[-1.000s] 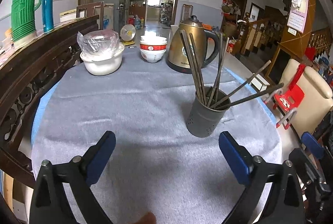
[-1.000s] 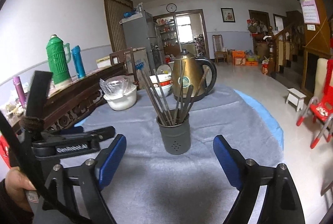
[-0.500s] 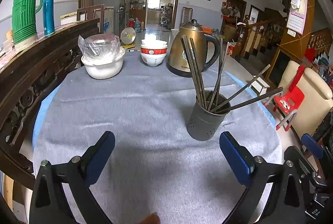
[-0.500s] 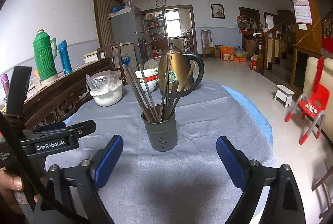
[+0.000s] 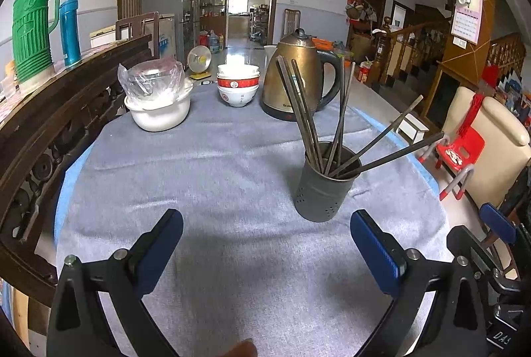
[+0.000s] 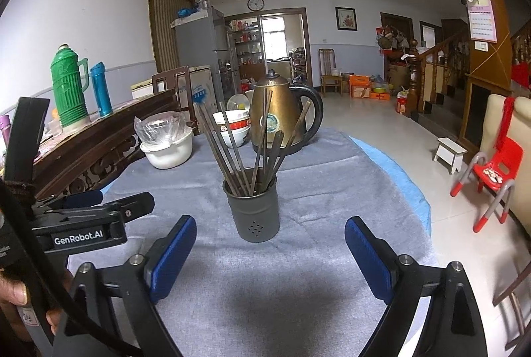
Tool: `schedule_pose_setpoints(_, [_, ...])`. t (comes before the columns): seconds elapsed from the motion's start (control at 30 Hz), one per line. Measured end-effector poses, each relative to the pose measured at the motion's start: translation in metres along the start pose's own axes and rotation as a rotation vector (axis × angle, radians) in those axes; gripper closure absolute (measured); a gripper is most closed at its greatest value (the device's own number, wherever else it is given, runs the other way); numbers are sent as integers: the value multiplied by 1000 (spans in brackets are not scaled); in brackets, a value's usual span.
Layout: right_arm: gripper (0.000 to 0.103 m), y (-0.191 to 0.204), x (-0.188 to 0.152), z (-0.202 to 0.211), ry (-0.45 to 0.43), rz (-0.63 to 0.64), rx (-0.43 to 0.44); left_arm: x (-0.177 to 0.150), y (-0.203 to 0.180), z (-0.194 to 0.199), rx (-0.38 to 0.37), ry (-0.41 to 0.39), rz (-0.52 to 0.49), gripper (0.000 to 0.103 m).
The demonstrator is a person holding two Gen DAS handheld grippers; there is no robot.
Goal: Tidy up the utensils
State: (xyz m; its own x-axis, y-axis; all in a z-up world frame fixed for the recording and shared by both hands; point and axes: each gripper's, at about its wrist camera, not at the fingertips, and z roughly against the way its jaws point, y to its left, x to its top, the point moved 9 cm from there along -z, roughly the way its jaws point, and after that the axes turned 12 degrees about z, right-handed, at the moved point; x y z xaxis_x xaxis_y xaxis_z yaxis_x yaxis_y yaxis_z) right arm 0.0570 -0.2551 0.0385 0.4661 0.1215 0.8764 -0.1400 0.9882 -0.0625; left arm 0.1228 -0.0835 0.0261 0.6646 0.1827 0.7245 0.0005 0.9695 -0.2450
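Note:
A dark grey perforated utensil holder (image 5: 323,189) (image 6: 254,209) stands upright on the grey tablecloth (image 5: 215,178), with several dark chopsticks (image 5: 305,111) (image 6: 232,144) fanned out of it. My left gripper (image 5: 265,244) hovers open in front of and to the left of the holder, nothing between its blue pads. In the right wrist view my right gripper (image 6: 270,250) is open too, with the holder just beyond its gap. The left gripper's body (image 6: 86,221) shows at the left of that view, a hand (image 6: 13,294) holding it.
A bronze kettle (image 5: 298,81), stacked red-and-white bowls (image 5: 238,85) and a white pot covered in plastic (image 5: 159,105) stand at the table's far side. A carved dark wooden bench back (image 5: 49,111) runs along the left. Chairs (image 5: 481,151) stand to the right.
Both grippers stay open and the holder has not moved. The right wrist view has drawn slightly closer and centred on the holder; the left view has tilted slightly.

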Motion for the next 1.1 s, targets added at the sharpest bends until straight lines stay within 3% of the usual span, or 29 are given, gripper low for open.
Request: schedule_pose_setpoints(1.1, [10, -9, 0, -2, 18, -2, -23, 2, -6, 6, 2, -17, -23, 0])
